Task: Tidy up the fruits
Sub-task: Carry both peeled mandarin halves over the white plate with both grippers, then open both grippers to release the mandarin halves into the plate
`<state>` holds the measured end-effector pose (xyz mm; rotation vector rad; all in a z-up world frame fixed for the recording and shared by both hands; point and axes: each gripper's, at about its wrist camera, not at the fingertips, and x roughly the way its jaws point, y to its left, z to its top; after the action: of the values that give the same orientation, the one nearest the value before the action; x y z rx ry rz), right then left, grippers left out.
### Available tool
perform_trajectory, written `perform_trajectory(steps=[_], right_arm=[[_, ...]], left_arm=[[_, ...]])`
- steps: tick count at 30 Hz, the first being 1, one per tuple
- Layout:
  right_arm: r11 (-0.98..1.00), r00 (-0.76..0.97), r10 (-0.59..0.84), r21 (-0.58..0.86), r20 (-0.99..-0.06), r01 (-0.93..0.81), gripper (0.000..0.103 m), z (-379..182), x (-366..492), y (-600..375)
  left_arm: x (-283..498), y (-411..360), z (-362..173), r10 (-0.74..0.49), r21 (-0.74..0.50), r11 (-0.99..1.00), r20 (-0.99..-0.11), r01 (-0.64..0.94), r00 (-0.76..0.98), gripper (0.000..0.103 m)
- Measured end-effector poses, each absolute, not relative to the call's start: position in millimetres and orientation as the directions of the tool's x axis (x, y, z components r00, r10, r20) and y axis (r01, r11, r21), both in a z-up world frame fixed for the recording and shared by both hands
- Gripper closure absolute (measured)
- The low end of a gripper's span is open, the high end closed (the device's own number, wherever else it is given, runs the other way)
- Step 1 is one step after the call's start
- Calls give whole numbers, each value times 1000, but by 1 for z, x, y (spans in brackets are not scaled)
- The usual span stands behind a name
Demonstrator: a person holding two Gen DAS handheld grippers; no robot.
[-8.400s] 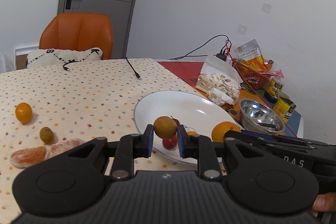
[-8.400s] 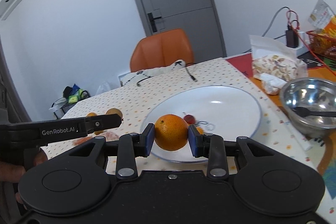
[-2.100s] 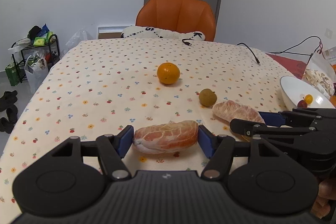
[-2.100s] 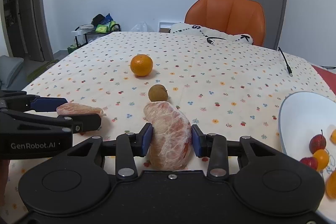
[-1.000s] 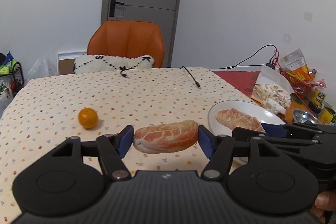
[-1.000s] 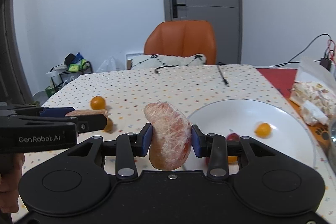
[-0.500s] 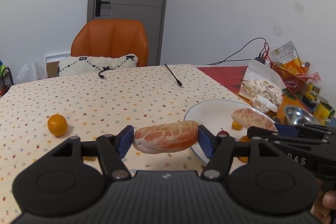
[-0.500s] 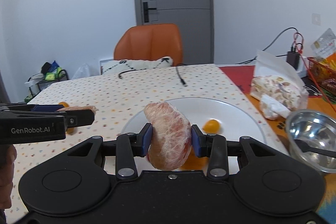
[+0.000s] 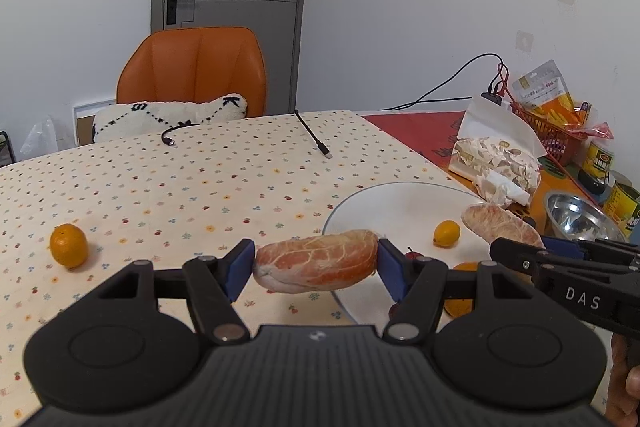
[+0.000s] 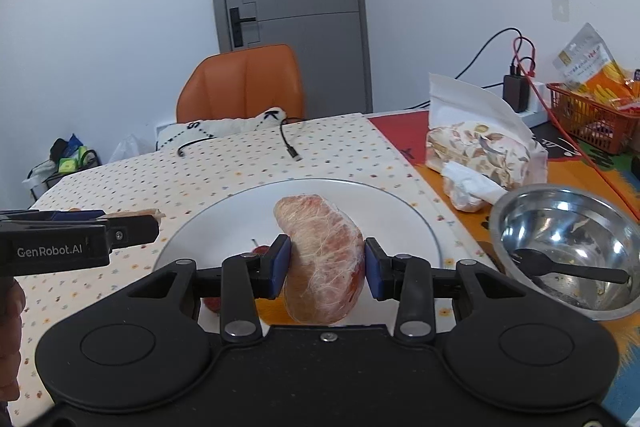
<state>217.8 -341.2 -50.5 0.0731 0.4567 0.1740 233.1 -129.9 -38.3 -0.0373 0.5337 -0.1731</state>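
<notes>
Through the left wrist camera, I am looking at the left tool [image 9: 316, 263] clamped end to end on a peeled pomelo segment [image 9: 316, 261], lying crosswise between the blue pads [image 9: 240, 265]. I am holding it in the air just short of the near rim of the white plate [image 9: 400, 203], above the dotted tabletop [image 9: 200, 187]. I judge this piece soft and light: thin membrane over juicy pulp, easy to bruise or tear, so gripping by the tips looks risky if I squeeze harder. The right tool [image 9: 520, 247] is reaching in from the right with a second segment [image 9: 496, 225] over the plate. A small yellow fruit [image 9: 446, 233] is sitting on the plate, and one orange [image 9: 68, 244] is waiting on the tabletop, well apart from the plate.

Through the right wrist camera, I am seeing the right tool [image 10: 325, 269] pinching the second segment [image 10: 324, 259] across its thick middle, long axis pointing away from me, above the plate [image 10: 400, 211]. That grip across the belly seems steadier, though the membrane looks slippery and will dent under pressure. A red fruit [image 10: 262, 250] is peeking out behind the left pad. The left tool [image 10: 132, 229] is showing at the left edge with its segment. A steel bowl [image 10: 568, 227] is sitting just beside the plate.
</notes>
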Motion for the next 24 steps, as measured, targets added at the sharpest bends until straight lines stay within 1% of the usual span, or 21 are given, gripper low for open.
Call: perform_trajectory(steps=[12, 17, 19, 23, 24], right_arm=[[987, 887, 151, 117, -437, -110, 66, -58, 228, -352], [990, 888, 128, 105, -442, -90, 66, -58, 228, -352], [991, 886, 121, 104, -447, -83, 65, -59, 228, -351], [991, 881, 124, 104, -456, -86, 65, -58, 227, -350], [991, 882, 121, 102, -455, -84, 64, -58, 226, -349]], left_arm=[[254, -146, -44, -214, -107, 977, -526, 186, 823, 38], [252, -146, -44, -209, -107, 978, -533, 180, 820, 35], [249, -143, -42, -199, -105, 980, -527, 169, 827, 32], [245, -134, -35, -187, -117, 982, -521, 147, 833, 29], [244, -132, -33, -183, -116, 983, -520, 143, 835, 26]])
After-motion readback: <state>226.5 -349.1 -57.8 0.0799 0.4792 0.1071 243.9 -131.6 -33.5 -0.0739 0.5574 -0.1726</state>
